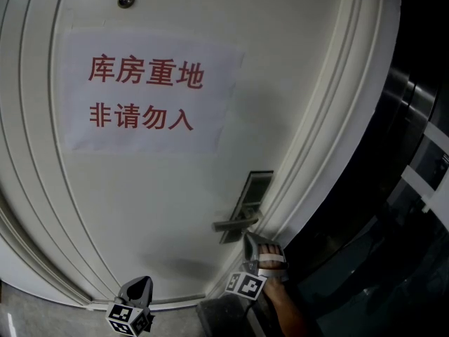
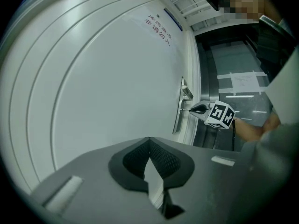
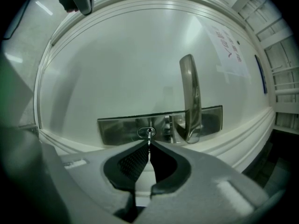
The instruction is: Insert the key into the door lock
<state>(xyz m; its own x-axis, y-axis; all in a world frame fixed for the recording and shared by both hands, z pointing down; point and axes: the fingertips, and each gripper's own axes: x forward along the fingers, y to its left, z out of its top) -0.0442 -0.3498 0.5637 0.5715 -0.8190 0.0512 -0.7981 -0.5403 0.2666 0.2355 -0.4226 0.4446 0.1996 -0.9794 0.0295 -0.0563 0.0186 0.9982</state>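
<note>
While the right gripper (image 3: 149, 143) squeezes the thin metal key (image 3: 149, 136), its tip sits in the oval keyhole (image 3: 142, 132) of the shiny plate (image 3: 117, 129) (left gripper (image 2: 149, 140) closed, empty, away from it).

Key (image 3: 149, 135) mostly hidden between jaws

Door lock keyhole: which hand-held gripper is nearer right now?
Right. The right hand-held gripper is right at the keyhole, pinching the key that reaches it. The left hand-held gripper hangs apart, lower left before the door in the head view.
</note>
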